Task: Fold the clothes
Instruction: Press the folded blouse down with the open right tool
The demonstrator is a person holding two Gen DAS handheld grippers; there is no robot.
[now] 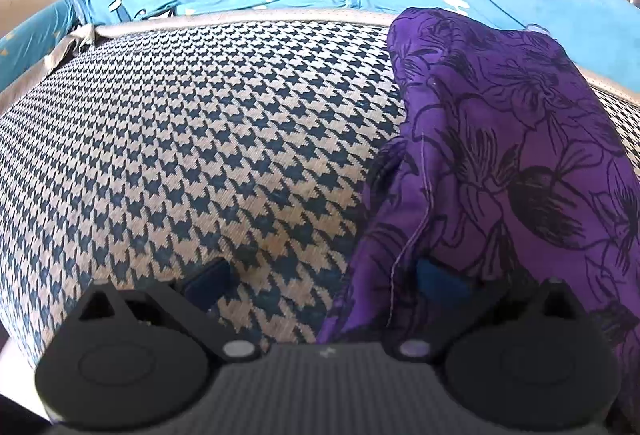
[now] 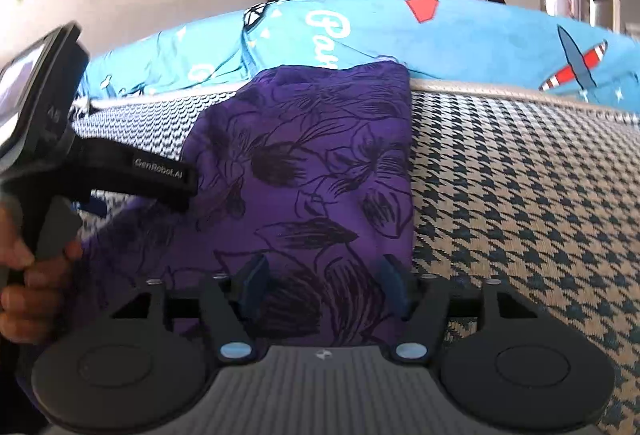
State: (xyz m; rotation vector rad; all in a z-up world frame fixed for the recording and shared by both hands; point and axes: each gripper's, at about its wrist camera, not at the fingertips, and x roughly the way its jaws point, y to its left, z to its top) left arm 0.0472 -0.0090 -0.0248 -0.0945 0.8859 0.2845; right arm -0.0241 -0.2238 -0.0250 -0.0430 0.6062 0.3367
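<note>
Hovering wide-jawed, both hand-held grippers, left [image 1: 324, 281] and right [image 2: 322, 285], perhaps touching the purple floral garment [image 2: 320, 163].

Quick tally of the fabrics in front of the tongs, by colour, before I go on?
Purple floral garment: 1
Blue printed sheet: 1
Houndstooth cover: 1
Total: 3

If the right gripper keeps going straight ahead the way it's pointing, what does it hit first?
Most likely the purple floral garment: the right gripper is open, with that cloth lying directly between and ahead of its fingers, on the houndstooth surface. Depth is hard to judge here.
</note>
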